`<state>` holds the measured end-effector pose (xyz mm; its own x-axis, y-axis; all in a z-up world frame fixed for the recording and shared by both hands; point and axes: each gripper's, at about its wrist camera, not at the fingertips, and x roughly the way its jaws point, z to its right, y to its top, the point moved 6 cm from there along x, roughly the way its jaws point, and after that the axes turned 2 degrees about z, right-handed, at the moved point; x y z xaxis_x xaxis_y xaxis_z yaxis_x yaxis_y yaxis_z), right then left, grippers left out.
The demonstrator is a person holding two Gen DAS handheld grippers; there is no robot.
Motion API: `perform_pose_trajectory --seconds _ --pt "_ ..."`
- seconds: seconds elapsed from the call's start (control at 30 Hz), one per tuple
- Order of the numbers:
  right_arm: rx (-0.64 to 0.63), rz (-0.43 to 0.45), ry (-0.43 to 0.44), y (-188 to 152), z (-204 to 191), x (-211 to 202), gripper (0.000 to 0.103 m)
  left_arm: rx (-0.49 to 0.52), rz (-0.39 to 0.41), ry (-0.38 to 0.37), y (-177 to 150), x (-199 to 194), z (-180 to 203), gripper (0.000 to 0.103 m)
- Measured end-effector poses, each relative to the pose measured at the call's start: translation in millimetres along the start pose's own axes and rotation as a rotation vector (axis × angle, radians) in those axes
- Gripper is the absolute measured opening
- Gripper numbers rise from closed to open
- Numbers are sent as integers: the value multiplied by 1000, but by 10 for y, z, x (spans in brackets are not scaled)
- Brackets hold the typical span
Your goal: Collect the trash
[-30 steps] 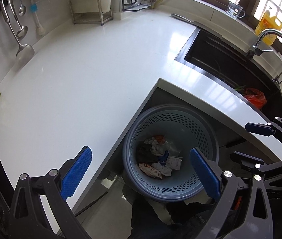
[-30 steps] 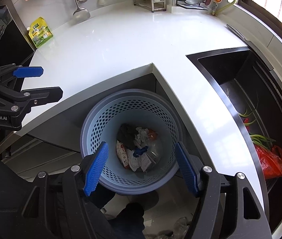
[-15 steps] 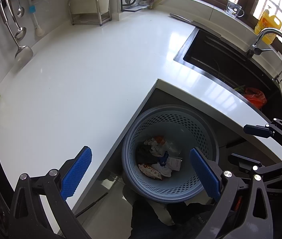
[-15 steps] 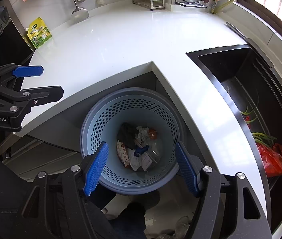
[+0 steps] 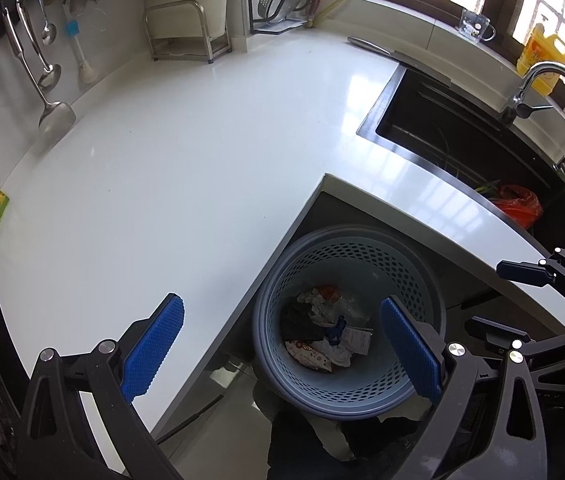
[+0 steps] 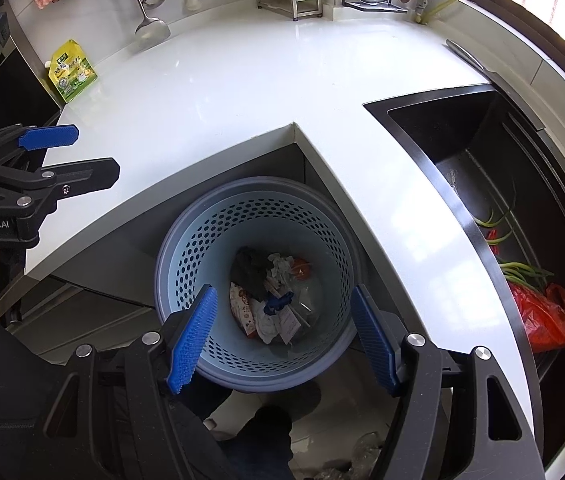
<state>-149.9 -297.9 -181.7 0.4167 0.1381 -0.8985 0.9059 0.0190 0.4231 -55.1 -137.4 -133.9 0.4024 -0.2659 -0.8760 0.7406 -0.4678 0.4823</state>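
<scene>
A blue-grey perforated waste basket (image 5: pixel 410 264) (image 6: pixel 202 248) stands on the floor in the notch of the white counter. Crumpled paper, wrappers and a dark rag (image 5: pixel 322 332) (image 6: pixel 270 296) lie in its bottom. My left gripper (image 5: pixel 282 344) is open and empty, held above the counter edge and the basket; it also shows at the left of the right wrist view (image 6: pixel 82 152). My right gripper (image 6: pixel 282 332) is open and empty, straight above the basket; it shows at the right of the left wrist view (image 5: pixel 498 300).
The white counter (image 5: pixel 186 168) wraps around the notch. A black sink (image 6: pixel 494 184) holds a red plastic bag (image 6: pixel 546 312) and green stalks. A yellow-green pouch (image 6: pixel 72 70) lies at the counter's far left. Utensils hang on the back wall. A yellow bottle (image 5: pixel 542 56) stands by the window.
Both grippers have risen slightly and drawn back, so the counter and basket sit a little lower in both views. Both stay open and empty.
</scene>
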Motion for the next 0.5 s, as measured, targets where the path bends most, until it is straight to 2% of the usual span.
perform_pose_trajectory --seconds 0.33,0.5 --pt "2 1 0 26 28 -9 67 29 45 33 70 -68 26 96" --pt "0 3 -3 40 33 -12 67 27 51 16 109 -93 44 96"
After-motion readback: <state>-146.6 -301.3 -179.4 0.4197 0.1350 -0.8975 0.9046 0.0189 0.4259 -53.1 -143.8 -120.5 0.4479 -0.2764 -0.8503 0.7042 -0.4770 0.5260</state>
